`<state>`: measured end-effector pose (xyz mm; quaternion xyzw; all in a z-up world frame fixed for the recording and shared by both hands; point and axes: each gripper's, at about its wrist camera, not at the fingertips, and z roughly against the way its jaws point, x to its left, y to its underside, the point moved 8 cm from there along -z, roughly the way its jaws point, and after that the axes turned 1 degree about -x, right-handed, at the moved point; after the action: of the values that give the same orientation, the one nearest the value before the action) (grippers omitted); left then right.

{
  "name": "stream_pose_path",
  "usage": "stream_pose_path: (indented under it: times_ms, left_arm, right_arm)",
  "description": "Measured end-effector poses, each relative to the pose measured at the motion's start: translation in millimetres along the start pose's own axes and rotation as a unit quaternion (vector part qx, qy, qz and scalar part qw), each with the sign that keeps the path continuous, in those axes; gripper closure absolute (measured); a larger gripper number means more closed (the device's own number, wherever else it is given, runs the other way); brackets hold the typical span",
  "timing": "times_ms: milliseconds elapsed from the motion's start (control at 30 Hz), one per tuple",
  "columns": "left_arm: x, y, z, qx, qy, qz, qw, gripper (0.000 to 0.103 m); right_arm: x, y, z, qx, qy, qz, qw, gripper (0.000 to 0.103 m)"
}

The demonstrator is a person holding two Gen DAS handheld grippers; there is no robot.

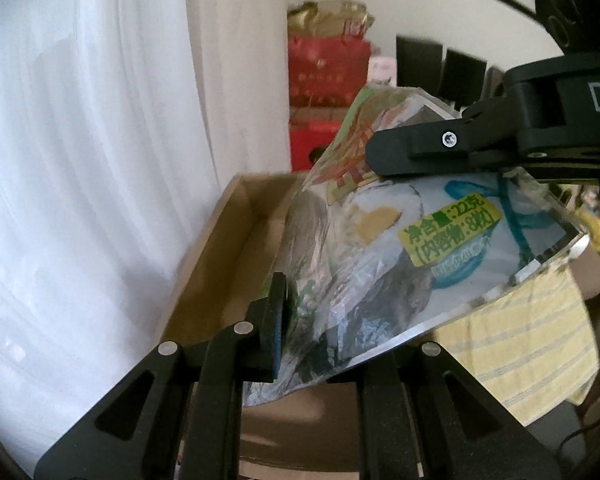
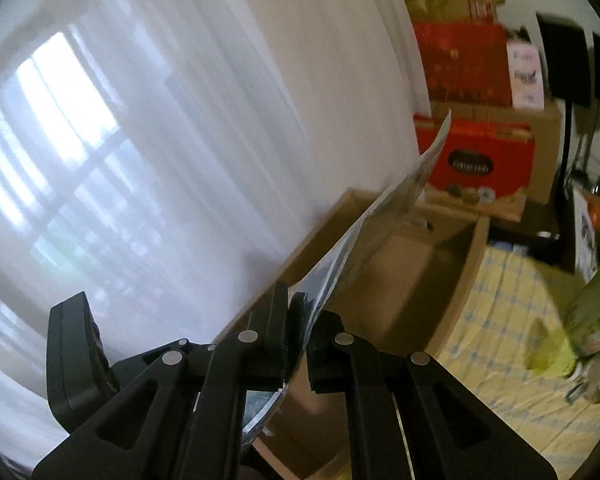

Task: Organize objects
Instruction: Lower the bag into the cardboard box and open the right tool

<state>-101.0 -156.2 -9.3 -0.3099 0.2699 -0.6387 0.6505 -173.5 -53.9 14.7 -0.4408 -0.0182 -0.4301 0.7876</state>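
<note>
snack bag (image 1: 384,240), foil with a green-yellow label, fills the centre of the left wrist frame, held in the air above a cardboard box (image 1: 236,240). left tool (image 1: 340,320) is clamped on the bag's lower end; only its left pad shows, the other is hidden behind the bag. right tool (image 1: 384,160) comes in from the upper right, pinched narrow on the bag's top edge. in the right wrist frame the bag (image 2: 364,236) shows edge-on between the pads. yellow checked cloth (image 2: 500,328) lower right, white curtain (image 2: 160,140) on the left.
</note>
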Motion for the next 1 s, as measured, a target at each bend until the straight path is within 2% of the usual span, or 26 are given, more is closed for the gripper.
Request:
stream_pose_path:
  times_ms: [233, 300, 333, 400, 500, 600, 800, 900, 1000]
  left_arm:
    - [3, 29, -36, 0.04, -0.031, -0.031, 0.9982, 0.086]
    - [2, 35, -41, 0.052, -0.036, -0.042, 0.9971, 0.079]
    - [2, 39, -42, 0.058, -0.035, -0.044, 0.9967, 0.077]
    - [0, 48, -41, 0.069, -0.02, -0.046, 0.9963, 0.067]
    - [-2, 59, -32, 0.079, 0.004, -0.049, 0.9956, 0.063]
    - [-3, 59, -20, 0.078, 0.021, -0.051, 0.9954, 0.062]
    - [6, 57, -6, 0.091, 0.066, -0.018, 0.9935, 0.058]
    - [17, 48, 4, 0.07, 0.051, -0.008, 0.9962, 0.052]
    - [35, 36, 15, 0.047, 0.044, 0.013, 0.9978, 0.05]
  right_arm:
    - [-25, 37, -42, 0.048, -0.004, -0.037, 0.998, 0.094]
    - [-34, 44, -47, 0.058, -0.001, -0.046, 0.997, 0.094]
    - [-37, 47, -49, 0.061, 0.0, -0.049, 0.997, 0.094]
    - [-42, 57, -53, 0.072, 0.003, -0.055, 0.996, 0.094]
    - [-49, 65, -56, 0.083, 0.01, -0.061, 0.995, 0.094]
    - [-54, 74, -62, 0.091, 0.013, -0.067, 0.994, 0.094]
    - [-48, 84, -65, 0.092, 0.036, -0.052, 0.994, 0.094]
    - [-50, 93, -68, 0.096, 0.064, -0.041, 0.993, 0.096]
    - [-53, 97, -64, 0.075, 0.085, -0.035, 0.993, 0.097]
